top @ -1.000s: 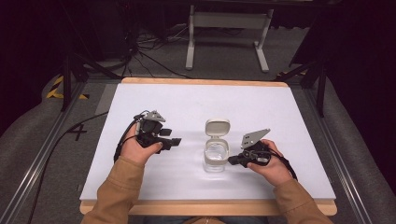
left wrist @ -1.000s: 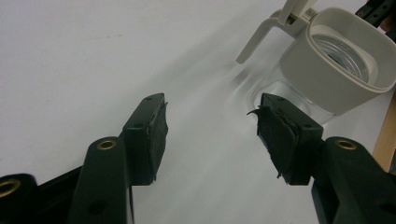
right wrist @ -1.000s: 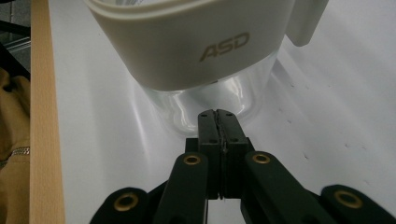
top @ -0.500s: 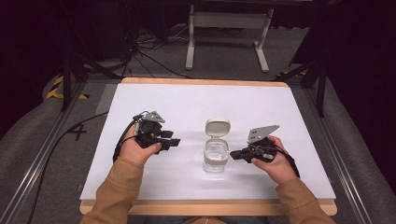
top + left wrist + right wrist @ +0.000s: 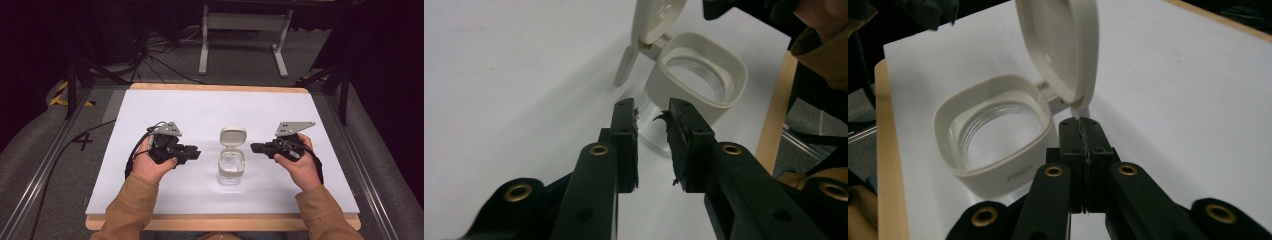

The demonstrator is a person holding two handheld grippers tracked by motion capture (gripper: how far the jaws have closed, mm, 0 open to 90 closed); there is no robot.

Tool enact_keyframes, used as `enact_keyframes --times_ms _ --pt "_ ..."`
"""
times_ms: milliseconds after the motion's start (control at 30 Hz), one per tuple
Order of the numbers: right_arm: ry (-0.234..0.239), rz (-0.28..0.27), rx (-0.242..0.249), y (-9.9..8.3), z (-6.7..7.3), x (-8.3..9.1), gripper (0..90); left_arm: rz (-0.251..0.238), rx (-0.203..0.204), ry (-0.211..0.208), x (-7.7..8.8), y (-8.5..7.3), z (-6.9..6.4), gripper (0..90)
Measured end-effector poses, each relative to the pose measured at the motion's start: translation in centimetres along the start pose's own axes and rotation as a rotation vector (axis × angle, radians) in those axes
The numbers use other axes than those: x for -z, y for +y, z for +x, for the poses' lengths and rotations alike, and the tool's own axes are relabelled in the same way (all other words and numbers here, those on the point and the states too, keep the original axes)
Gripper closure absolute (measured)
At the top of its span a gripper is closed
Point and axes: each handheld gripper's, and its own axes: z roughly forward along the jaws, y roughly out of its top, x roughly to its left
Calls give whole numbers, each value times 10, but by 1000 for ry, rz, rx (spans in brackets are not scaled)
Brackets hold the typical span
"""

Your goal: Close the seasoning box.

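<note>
Lid (image 5: 233,135) stands open on the jar (image 5: 231,168); we hold both grippers (image 5: 191,153) (image 5: 256,147) clear, fingers closed on nothing, closing left to do.

Illumination: even overhead light on the white table (image 5: 165,107); dark surroundings beyond its edges.
Shadows: soft and faint.
Glare: mild sheen on the clear jar (image 5: 231,166).
Focus: gripper views soft, nearest jaw parts blurred; high view slightly grainy.
</note>
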Motion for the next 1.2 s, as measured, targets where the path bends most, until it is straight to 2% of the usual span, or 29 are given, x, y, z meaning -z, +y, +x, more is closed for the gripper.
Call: enact_keyframes --times_ms 167,200,233,367,533,733,1067,1100,1133,1200 --pt "-15 -21 -3 24 -9 3 900 24 -42 -14 -5 3 -13 757" --pt "-18 -26 -3 28 -11 3 900 17 -37 -19 -6 3 -15 758" --pt "-17 -29 -5 32 -12 4 900 16 -49 -19 -8 3 -16 758" --pt "-18 -41 -5 45 -17 5 900 34 -49 -26 -10 4 -19 756" --pt "-27 -31 -4 58 -22 0 900 38 -53 -39 -13 5 -22 743" --pt "-31 -25 -3 66 -24 -4 900 49 -72 -48 -17 7 -26 744" --pt "-9 -13 6 67 -20 -9 900 43 -56 -46 -16 6 -24 709" --pt "-9 -13 6 67 -20 -9 900 43 -63 -44 -16 6 -23 709" --pt "-4 -14 7 67 -19 -8 900 46 -49 -38 -16 5 -22 691" --pt "-4 -14 8 68 -18 -8 900 42 -51 -32 -15 5 -20 683"
